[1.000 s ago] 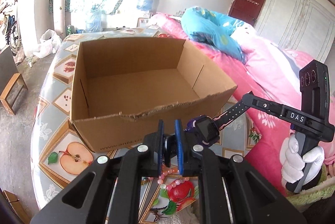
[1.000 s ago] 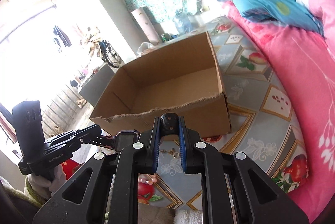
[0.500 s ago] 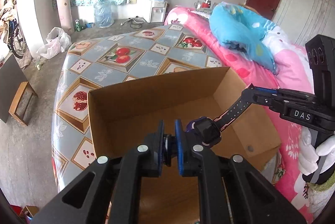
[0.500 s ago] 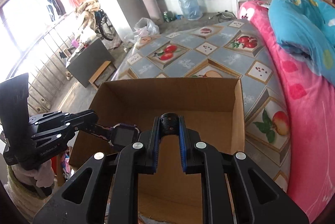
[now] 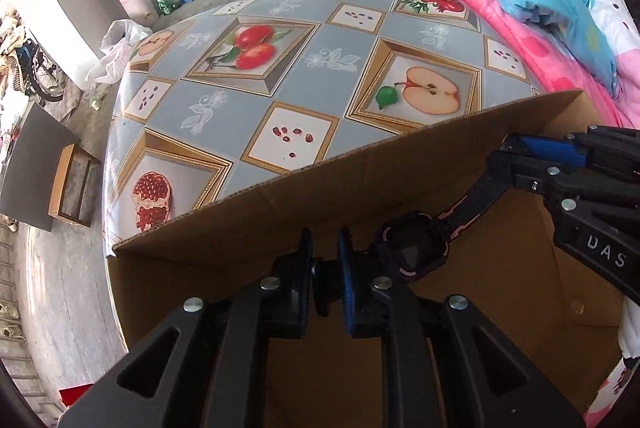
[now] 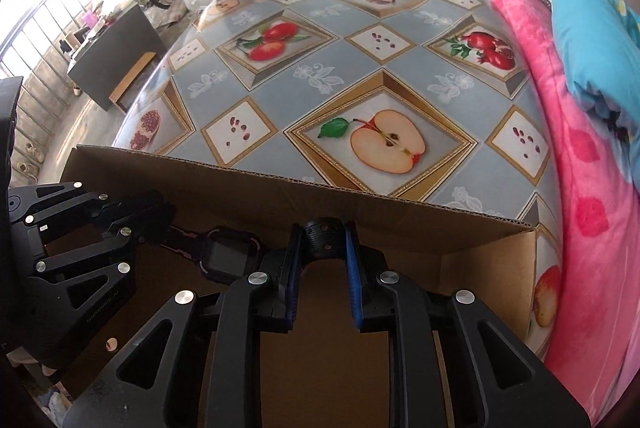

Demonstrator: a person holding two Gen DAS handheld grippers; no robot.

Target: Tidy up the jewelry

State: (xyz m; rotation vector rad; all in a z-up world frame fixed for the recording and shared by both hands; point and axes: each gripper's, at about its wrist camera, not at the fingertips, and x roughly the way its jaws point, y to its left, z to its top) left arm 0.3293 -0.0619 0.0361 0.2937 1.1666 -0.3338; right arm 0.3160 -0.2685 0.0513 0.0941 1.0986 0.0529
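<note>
Watch (image 5: 414, 252) hangs stretched between both grippers, inside cardboard box (image 5: 280, 212), above box floor. Left gripper (image 5: 325, 268) pinched tight on one strap end, right gripper (image 6: 322, 240) pinched on other (so watch stays flat). Probably ready to lay it down in box.

"DAS" in white letters on right gripper (image 5: 504, 164) body, right of left fingers. Print on the left gripper (image 6: 156, 224) body unreadable.

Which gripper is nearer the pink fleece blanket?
Right. The right gripper holds the purple watch at the cardboard box's end beside the pink fleece blanket; the left gripper holds it toward the far end.
</note>
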